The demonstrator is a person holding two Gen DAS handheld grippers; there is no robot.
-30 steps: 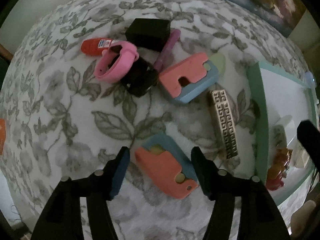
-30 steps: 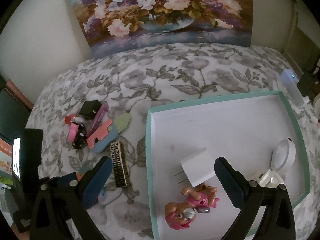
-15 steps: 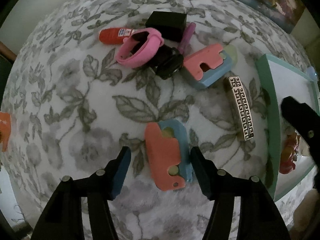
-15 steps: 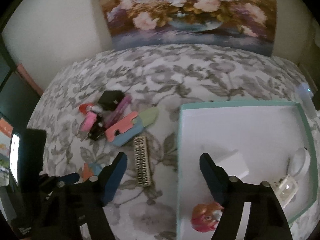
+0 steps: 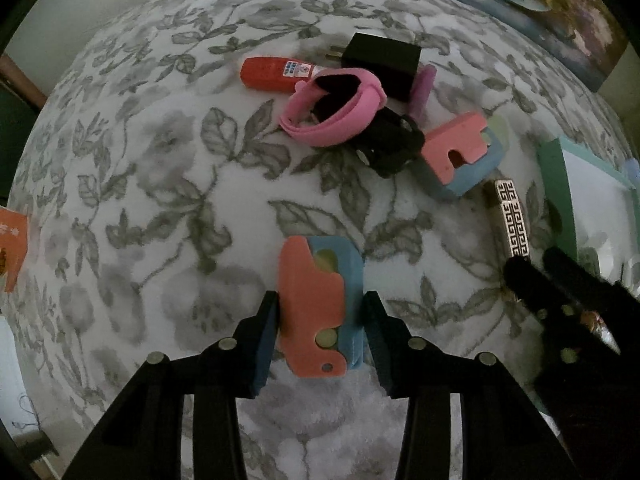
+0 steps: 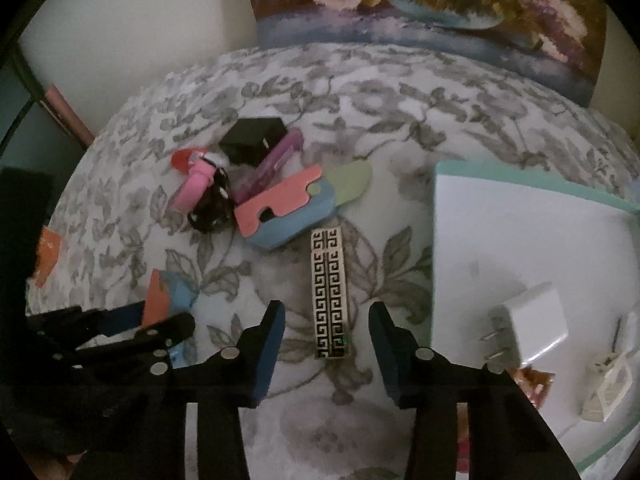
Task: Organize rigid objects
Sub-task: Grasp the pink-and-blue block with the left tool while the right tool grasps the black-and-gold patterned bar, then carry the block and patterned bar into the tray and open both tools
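Two-tone pink-and-blue block, flat.

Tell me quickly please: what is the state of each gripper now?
Left gripper: closed on the coral-and-blue block.
Right gripper: open, its fingers have just been closing around the patterned bar, not yet touching it.
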